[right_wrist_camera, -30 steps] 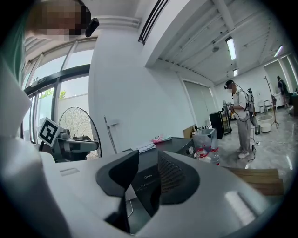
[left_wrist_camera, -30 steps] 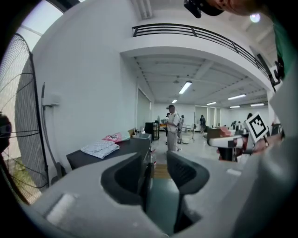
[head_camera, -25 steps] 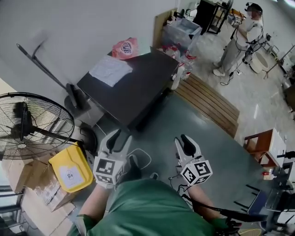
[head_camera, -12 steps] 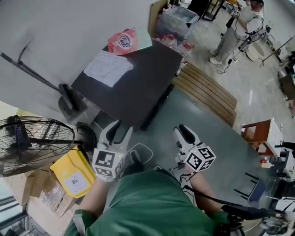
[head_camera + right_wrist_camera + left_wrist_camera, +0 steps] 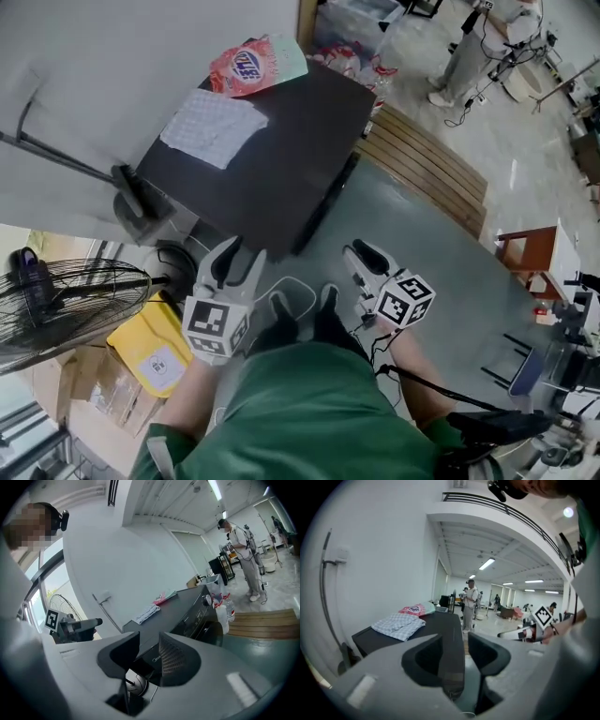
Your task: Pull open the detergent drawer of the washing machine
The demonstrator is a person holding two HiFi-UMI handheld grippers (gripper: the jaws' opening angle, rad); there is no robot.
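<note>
Left tool (image 5: pixel 239 253), right tool (image 5: pixel 361 255) nearer washing machine (image 5: pixel 277 164)

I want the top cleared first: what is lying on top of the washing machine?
On the dark washing machine lie a folded checked cloth and, at the far corner, a pink bag. Anything under them is covered.
</note>
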